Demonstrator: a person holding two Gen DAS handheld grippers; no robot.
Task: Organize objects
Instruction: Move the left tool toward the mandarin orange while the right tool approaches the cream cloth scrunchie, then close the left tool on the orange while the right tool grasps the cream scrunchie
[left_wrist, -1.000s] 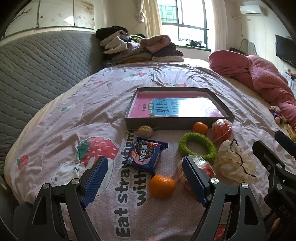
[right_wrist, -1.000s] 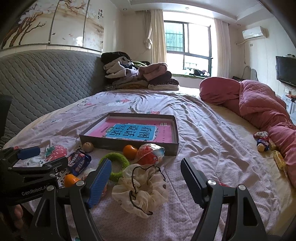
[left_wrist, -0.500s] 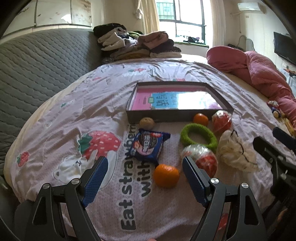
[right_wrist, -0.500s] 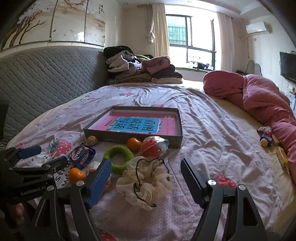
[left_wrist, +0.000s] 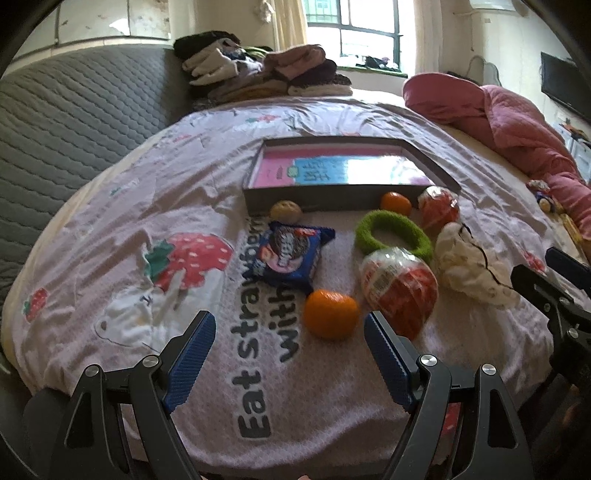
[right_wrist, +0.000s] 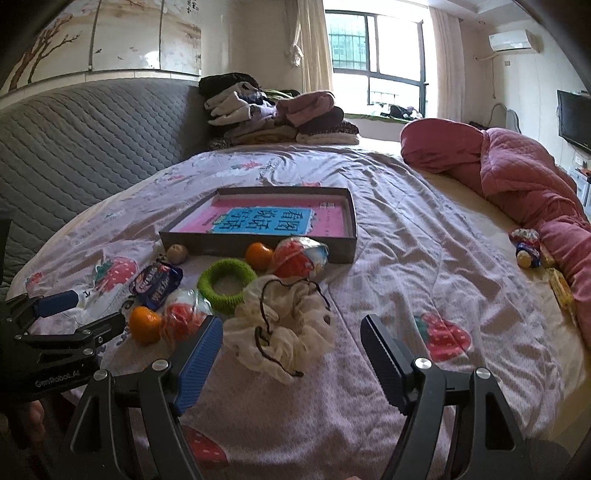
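Left tongs (left_wrist: 290, 343) apart, empty, low over the bed (left_wrist: 110, 206); right tongs (right_wrist: 291, 347) apart, empty too

Nearest the left tongs: an orange (left_wrist: 331, 314), just ahead and slightly right of centre, touching neither pad. Just right of it a red wrapped ball (left_wrist: 399, 286). Beyond the orange, a blue snack pack (left_wrist: 291, 254)

Right tongs face a cream scrunchie (right_wrist: 280, 328), lying just ahead between centre and the left pad, not gripped

Further out: green ring (left_wrist: 393, 234), then a small brown nut (left_wrist: 285, 211), a second orange (left_wrist: 396, 204) and a second wrapped ball (left_wrist: 439, 208), all against or near the tray's near wall

Far: grey tray (left_wrist: 332, 197), holding only a pink and blue book (left_wrist: 332, 171)

Judgement: nothing sorted yet. All eight loose items lie outside the tray; whole job remains. Near orange looks the likely first pick for the left, scrunchie for the right
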